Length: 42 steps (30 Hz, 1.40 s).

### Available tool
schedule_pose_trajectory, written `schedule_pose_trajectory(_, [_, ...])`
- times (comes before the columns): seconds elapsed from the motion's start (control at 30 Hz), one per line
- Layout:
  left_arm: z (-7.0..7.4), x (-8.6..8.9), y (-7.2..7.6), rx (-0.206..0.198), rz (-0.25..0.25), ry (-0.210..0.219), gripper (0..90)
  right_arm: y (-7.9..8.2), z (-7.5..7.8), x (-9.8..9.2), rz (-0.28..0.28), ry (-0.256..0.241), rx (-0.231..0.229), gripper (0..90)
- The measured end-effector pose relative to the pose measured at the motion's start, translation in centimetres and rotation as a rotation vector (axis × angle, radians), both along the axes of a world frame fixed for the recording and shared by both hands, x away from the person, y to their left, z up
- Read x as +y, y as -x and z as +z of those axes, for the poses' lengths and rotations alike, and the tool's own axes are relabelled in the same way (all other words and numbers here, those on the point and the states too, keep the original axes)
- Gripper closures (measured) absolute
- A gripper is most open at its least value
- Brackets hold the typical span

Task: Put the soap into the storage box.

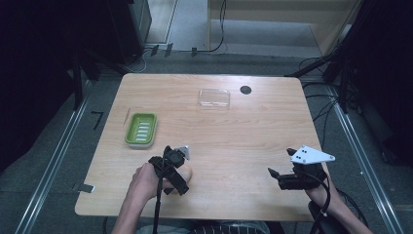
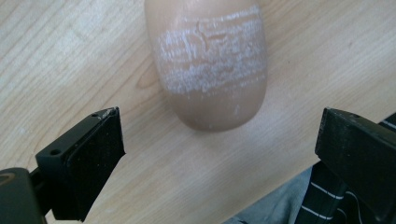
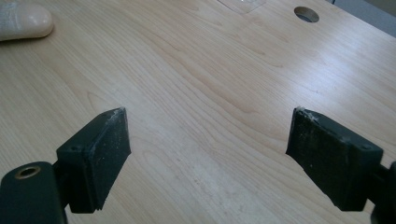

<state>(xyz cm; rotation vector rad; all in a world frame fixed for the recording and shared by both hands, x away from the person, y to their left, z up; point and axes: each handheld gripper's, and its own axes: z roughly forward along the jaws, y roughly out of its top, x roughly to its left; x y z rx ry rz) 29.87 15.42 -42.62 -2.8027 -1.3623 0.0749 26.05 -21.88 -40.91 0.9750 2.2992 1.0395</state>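
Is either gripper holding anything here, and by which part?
Nothing is held. Left gripper is open just short of the soap bar; right gripper is open over bare table.

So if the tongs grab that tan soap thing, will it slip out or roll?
The soap bar looks smooth with rounded ends, so it may squirt from the left tongs, whose jaws stand open just short of it. It lies flat on the table, so rolling seems unlikely; sliding seems likelier. The chalky white scuffs suggest its surface marks easily.

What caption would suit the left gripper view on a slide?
Open left gripper poised over a tan bar of soap lying on the wooden table.
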Motion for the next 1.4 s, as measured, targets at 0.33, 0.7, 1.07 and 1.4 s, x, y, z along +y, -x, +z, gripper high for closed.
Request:
schedule_pose_trajectory(0.33, [-1.1,-0.8,-1.2,-0.003,0.013,-0.018,1.3,0.0,0.0,0.0,0.001,-0.001,0.002,13.3])
schedule_pose_trajectory(0.7, [-2.2,-1.9,-2.1,0.005,0.012,-0.036,3.5,0.0,0.0,0.0,0.0,-0.001,0.001,13.3])
schedule_pose_trajectory(1.07, [-2.7,-1.9,-2.2,0.007,0.019,-0.044,19.5,0.0,0.0,-0.1,0.002,-0.002,0.001,13.3])
schedule_pose_trajectory(1.4, [-2.9,-1.9,-2.1,0.003,0.024,-0.043,29.2,-0.1,0.0,0.0,0.001,-0.002,0.002,13.3])
